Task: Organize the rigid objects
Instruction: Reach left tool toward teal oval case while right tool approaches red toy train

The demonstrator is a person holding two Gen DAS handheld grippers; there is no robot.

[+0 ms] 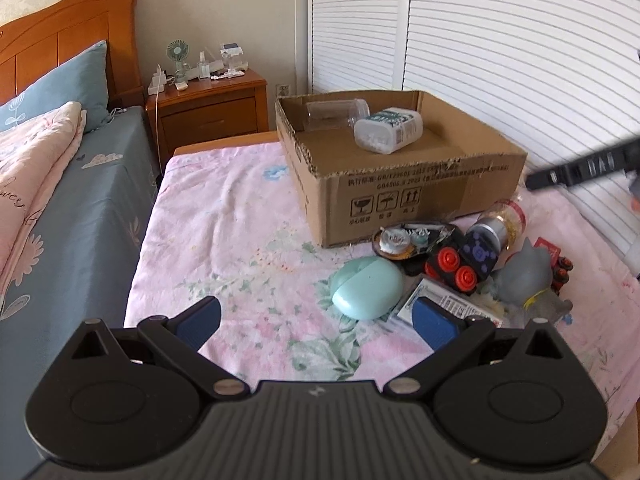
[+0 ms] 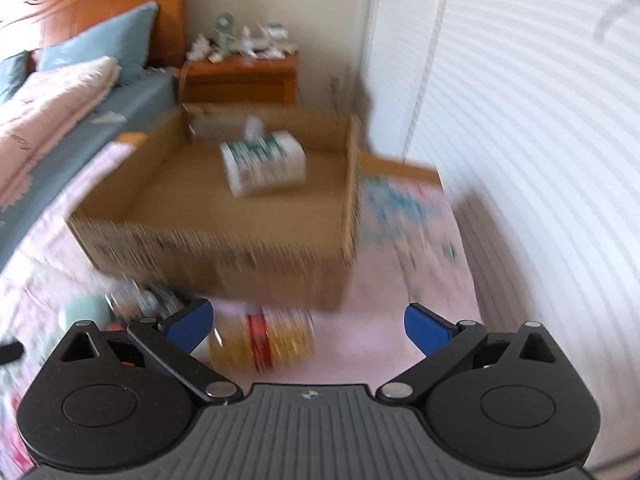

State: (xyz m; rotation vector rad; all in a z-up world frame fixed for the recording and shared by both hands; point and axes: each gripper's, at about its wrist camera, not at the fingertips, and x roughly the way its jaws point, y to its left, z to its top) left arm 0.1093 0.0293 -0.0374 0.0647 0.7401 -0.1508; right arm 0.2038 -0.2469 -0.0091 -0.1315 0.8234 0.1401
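Observation:
An open cardboard box (image 1: 420,196) stands on the pink floral sheet, holding a white labelled container (image 1: 388,130) and a clear jar (image 1: 338,114). The box (image 2: 224,240) and white container (image 2: 262,162) show blurred in the right wrist view. In front of the box lies a pile: a mint green case (image 1: 366,290), a toy train with red wheels (image 1: 460,262), a jar of yellow contents (image 1: 502,222), a grey figurine (image 1: 524,276). My left gripper (image 1: 320,324) is open and empty, low beside the green case. My right gripper (image 2: 308,328) is open wide above the yellow jar (image 2: 268,340), nothing between its pads.
A bed with blue sheet (image 1: 80,216) and pink quilt (image 1: 32,160) lies at left. A wooden nightstand (image 1: 208,108) with a small fan and bottles stands behind. White louvred doors (image 1: 500,40) close off the right side. One finger of the right gripper (image 1: 580,166) reaches in at the right edge.

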